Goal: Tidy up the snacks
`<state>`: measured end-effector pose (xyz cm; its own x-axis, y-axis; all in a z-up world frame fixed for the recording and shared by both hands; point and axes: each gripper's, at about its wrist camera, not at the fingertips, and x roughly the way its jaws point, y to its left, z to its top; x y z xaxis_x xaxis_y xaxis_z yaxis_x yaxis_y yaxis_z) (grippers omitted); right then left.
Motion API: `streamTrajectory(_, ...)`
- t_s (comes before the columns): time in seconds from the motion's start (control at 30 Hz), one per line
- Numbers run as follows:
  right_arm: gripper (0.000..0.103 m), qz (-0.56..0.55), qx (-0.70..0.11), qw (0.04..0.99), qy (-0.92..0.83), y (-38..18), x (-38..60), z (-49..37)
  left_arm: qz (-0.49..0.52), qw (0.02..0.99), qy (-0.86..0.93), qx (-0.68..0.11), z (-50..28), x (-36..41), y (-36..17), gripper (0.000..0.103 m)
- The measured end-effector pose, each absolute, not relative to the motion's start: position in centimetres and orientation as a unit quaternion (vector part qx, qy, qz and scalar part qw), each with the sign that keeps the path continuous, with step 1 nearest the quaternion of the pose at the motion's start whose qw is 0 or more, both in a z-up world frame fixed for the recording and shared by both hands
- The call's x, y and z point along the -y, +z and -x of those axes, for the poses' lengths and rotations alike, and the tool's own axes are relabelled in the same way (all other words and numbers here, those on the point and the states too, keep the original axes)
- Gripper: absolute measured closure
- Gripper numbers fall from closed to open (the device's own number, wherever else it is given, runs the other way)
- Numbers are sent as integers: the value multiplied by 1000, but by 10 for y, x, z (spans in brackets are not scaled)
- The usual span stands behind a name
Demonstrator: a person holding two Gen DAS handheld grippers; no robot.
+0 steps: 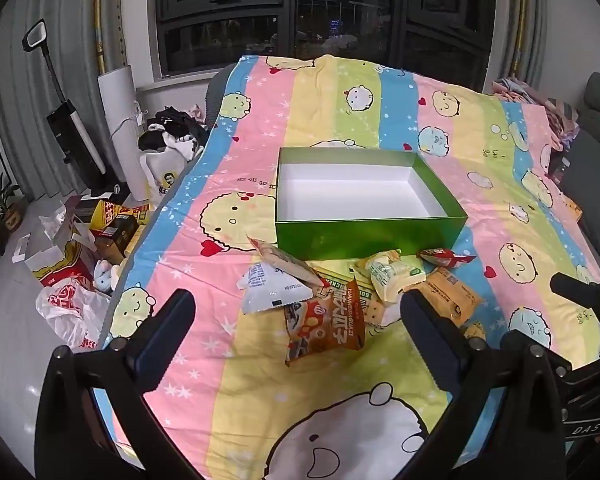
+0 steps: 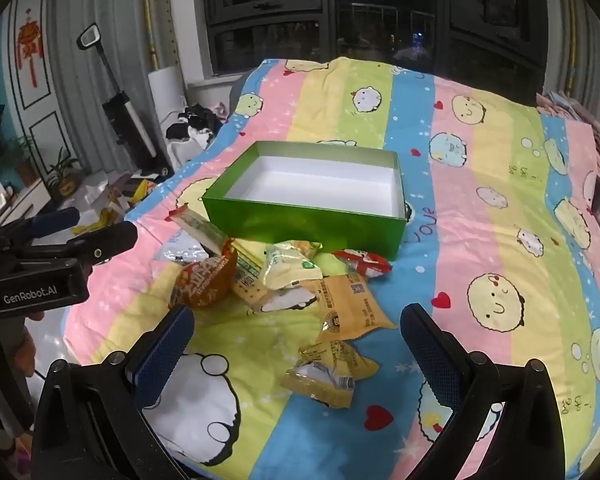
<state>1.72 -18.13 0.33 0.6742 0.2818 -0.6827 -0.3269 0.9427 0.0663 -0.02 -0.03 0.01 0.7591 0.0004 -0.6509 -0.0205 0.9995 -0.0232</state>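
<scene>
One green box, white inside, snack packets beside

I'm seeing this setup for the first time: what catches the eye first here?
The empty green box with its white inside sits in the middle of a bright striped cartoon bedspread. A loose heap of snack packets lies just in front of it. The left gripper and right gripper hover open over the heap, holding nothing.
</scene>
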Motion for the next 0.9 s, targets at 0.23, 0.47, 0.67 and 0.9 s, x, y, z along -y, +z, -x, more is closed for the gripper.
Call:
streamTrajectory(0.23, 0, 31, -369, 913, 170, 4, 180, -17, 15, 938, 4, -346, 3, 2, 1, 0)
streamTrajectory(0.47, 0, 28, -372, 912, 168, 1, 182, -16, 13, 937, 5, -349, -2, 3, 5, 0)
streamTrajectory(0.67, 0, 21, -376, 910, 174, 0, 184, -14, 15, 939, 4, -345, 3, 5, 4, 0)
streamTrajectory(0.9, 0, 24, -373, 911, 175, 3, 183, -11, 16, 939, 2, -345, 5, 5, 4, 0)
